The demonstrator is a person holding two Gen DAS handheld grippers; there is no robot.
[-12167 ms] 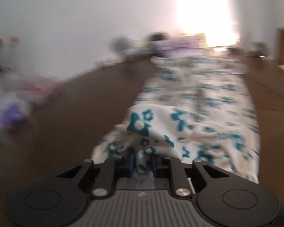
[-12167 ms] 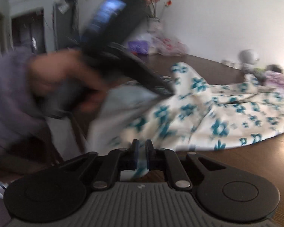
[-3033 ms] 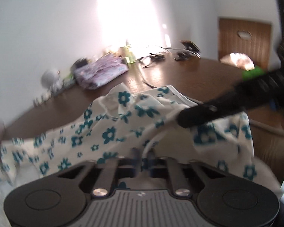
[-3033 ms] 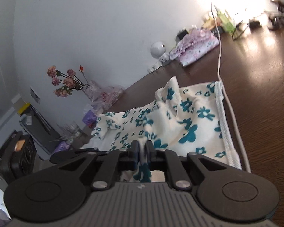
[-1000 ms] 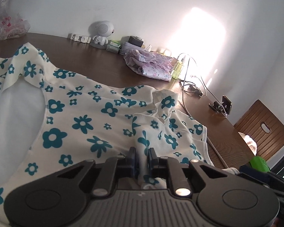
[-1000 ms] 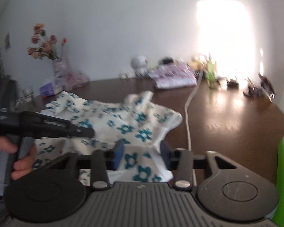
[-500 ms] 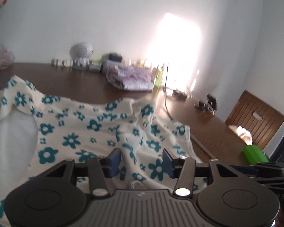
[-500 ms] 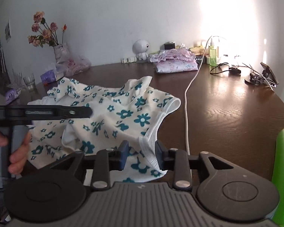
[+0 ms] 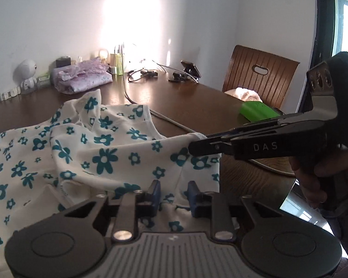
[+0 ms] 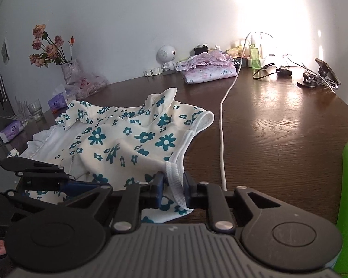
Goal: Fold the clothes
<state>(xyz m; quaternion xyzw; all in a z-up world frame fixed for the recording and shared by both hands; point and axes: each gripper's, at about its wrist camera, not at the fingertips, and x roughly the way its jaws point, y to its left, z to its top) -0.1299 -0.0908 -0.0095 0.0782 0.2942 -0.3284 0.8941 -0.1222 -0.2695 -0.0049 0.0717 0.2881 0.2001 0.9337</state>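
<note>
Closing on the floral garment, both grippers take its near-edge hem. Right gripper pinches the waistband; left gripper should bite before lifting.

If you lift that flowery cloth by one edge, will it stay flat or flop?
Probably flop: the flowered garment already lies in soft folds and sags between the right gripper and the table. It looks thin, so likely light. Its ribbed hem may give a firmer hold.
</note>
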